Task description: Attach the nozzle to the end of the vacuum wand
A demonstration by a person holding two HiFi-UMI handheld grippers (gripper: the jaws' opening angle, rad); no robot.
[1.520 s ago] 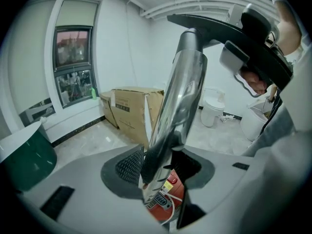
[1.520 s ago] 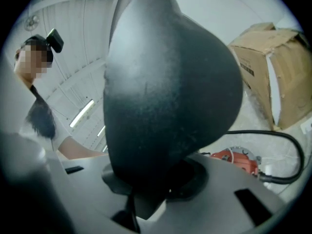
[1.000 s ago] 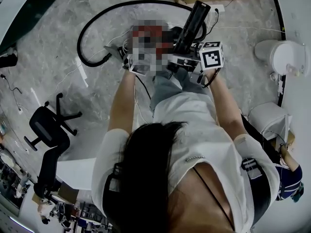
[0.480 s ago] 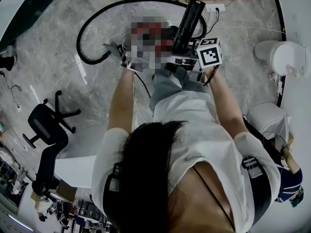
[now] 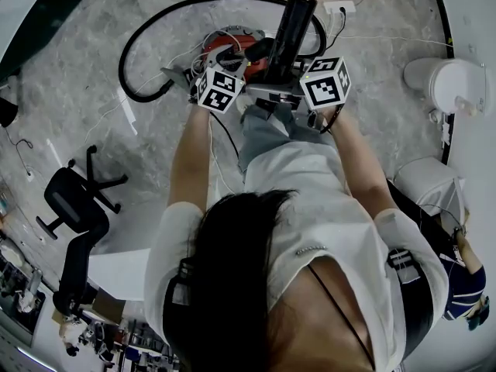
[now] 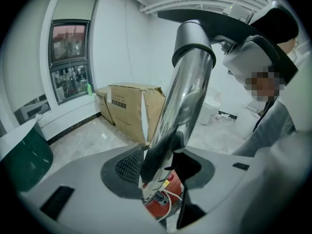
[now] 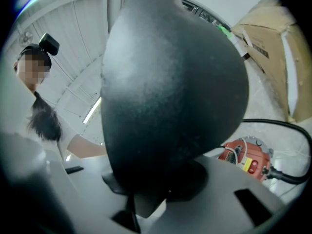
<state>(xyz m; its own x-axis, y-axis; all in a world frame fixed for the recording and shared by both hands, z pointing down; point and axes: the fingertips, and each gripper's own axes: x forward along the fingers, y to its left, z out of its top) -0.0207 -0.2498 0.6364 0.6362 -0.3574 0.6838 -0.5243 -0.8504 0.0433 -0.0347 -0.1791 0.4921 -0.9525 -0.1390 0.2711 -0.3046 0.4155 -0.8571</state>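
Observation:
In the left gripper view a chrome vacuum wand (image 6: 185,96) rises from between my left gripper's (image 6: 161,172) jaws, which are shut on its lower part. Its collared upper end meets a black nozzle (image 6: 229,26); whether the two are joined I cannot tell. The same nozzle (image 7: 170,91) fills the right gripper view, with my right gripper (image 7: 161,189) shut on its base. From the head view, both marker cubes sit side by side in front of the person, the left gripper (image 5: 244,67) and right gripper (image 5: 279,74) close together, and the nozzle (image 5: 291,29) points away over the red vacuum body (image 5: 229,41).
A black hose (image 5: 136,37) loops on the marble floor round the vacuum. Cardboard boxes (image 6: 129,106) stand by the far wall. An office chair (image 5: 74,208) is to the left, and white bins (image 5: 446,87) stand to the right. White cables trail on the floor.
The nozzle now stands more upright in the head view than a second ago. Both grippers sit slightly higher in the picture. Grips are unchanged.

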